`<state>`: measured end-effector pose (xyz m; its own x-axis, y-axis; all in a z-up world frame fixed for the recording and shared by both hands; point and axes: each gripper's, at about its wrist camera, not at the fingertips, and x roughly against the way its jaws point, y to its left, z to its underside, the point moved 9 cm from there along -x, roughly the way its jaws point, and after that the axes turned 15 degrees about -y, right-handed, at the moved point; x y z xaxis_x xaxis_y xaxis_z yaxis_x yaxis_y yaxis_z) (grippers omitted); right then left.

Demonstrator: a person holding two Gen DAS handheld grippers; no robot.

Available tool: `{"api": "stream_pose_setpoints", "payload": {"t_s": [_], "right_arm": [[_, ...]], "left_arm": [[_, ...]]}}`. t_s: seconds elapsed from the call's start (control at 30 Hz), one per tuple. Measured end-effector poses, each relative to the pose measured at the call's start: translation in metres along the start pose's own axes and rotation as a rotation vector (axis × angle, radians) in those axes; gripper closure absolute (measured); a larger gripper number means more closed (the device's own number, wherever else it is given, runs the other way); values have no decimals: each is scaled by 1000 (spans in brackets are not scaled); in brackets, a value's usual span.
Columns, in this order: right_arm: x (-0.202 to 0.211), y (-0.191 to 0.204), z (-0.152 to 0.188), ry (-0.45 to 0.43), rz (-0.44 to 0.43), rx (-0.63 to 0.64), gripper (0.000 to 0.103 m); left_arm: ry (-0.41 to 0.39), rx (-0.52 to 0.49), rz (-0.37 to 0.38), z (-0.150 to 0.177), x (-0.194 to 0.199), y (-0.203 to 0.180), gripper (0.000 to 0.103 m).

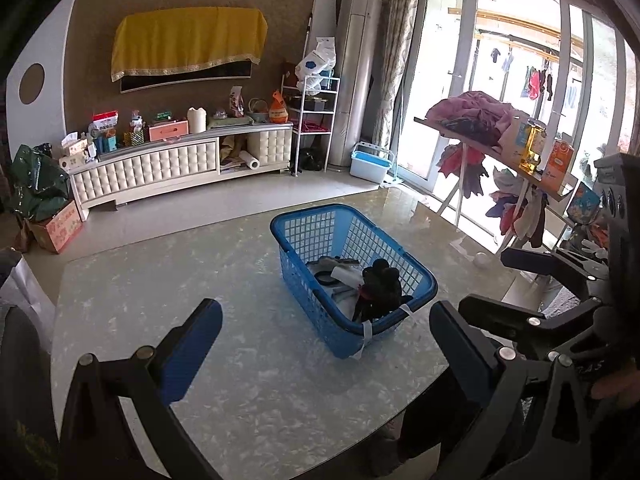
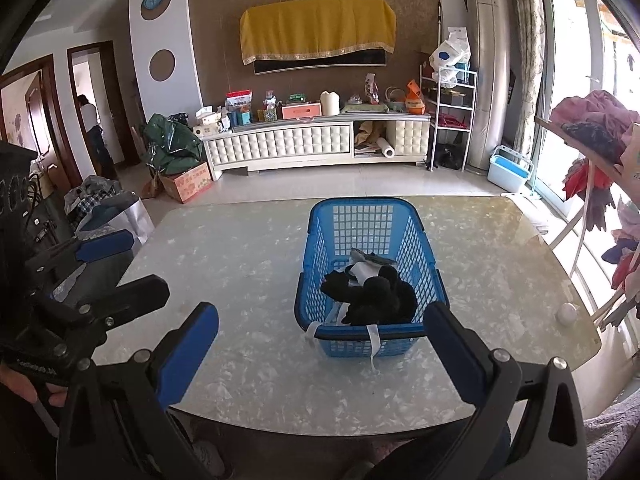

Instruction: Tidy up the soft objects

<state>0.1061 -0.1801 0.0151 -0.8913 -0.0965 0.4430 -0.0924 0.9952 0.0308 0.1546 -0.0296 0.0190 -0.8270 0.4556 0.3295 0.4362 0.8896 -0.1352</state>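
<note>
A blue plastic basket [image 1: 400,248] [image 2: 320,220] stands on the marble-patterned table [image 1: 240,360] [image 2: 240,256]. Inside lie black soft items [image 1: 382,286] [image 2: 376,298] on top of white and grey pieces [image 1: 348,274] [image 2: 366,268]. My left gripper [image 1: 324,344] hovers open above the table's near side, left of the basket, with nothing between its blue pads. My right gripper [image 2: 320,348] is open too, just in front of the basket's near rim, and holds nothing. Each gripper shows at the edge of the other's view.
A small white ball [image 1: 481,259] [image 2: 567,314] rests near the table's right edge. A rack piled with clothes [image 1: 480,120] [image 2: 592,128] stands to the right by the glass doors. A TV cabinet [image 2: 316,144] lines the far wall. A person [image 2: 94,132] stands in a doorway at far left.
</note>
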Motion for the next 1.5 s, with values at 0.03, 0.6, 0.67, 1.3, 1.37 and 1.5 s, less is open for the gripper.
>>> {"api": "stream_pose_setpoints", "payload": {"t_s": [0.03,0.6,0.67,1.3,1.37,1.5], "right_arm": [[1,0,1,-2,1,1,0],[9,0,4,-30,75,34,0],[10,2,4,-30,75,39,0],[13,-1,2,-43,103,58,0],[13,-1,2,-47,109,63,0],[14,0,2,-54,125,80,0]], "left_arm": [[-1,-1,-4,0,1,0,0],[-7,-26,-106,0,6,7,0],[-5,-22,-113,1,6,8,0],[-9,-16,-102,1,10,6,0],[-10,-17,-103,1,10,6,0],[-7,-21,-107,2,10,5,0]]}}
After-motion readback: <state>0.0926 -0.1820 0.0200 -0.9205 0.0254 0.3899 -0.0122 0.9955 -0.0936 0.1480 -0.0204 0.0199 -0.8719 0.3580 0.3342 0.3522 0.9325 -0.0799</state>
